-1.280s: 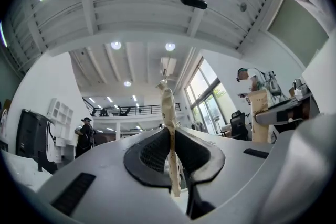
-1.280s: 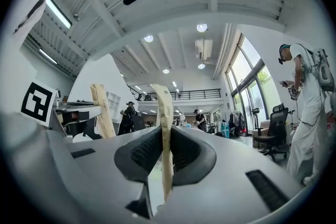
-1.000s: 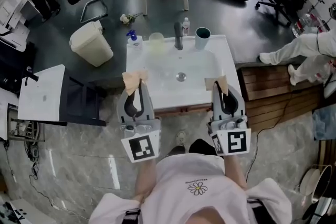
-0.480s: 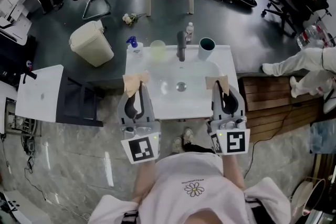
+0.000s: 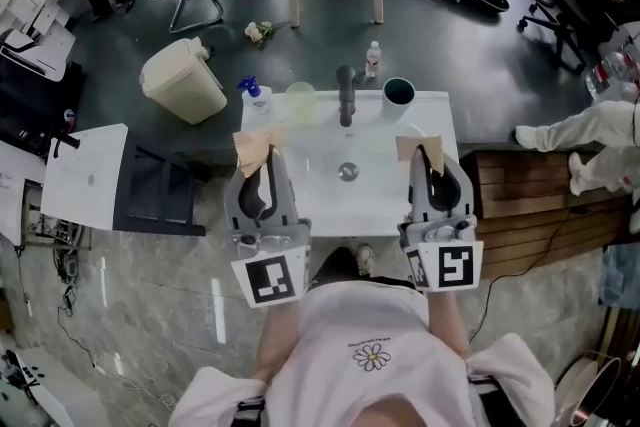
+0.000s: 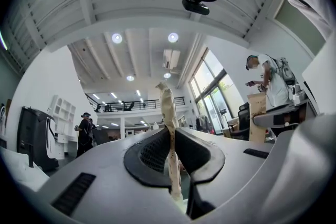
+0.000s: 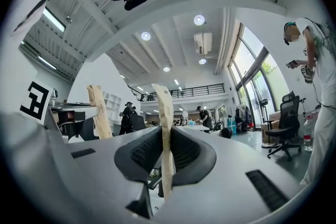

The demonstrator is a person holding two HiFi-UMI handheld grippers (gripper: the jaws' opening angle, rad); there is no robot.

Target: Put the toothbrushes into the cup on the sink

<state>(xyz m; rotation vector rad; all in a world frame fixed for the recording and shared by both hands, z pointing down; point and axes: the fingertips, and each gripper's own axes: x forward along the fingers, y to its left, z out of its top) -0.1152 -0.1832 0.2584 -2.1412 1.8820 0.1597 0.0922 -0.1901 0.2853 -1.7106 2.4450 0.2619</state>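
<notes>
The left tool [image 5: 258, 150] and the right tool [image 5: 415, 148] hover over the near corners of the sink [image 5: 320, 200], each with its tan pads pressed together on nothing. The step in hand, I judge, is to locate a toothbrush, spread one tool, pinch the handle mid-length and carry it upright to the dark cup [image 5: 398, 92] at the far right rim, just right of the faucet [image 5: 346, 81]. Counted: two tools, one dark cup, one pale cup [image 5: 300, 98], one faucet, one blue spray bottle [image 5: 250, 88], one small clear bottle [image 5: 373, 58], and no toothbrush that I can make out.
</notes>
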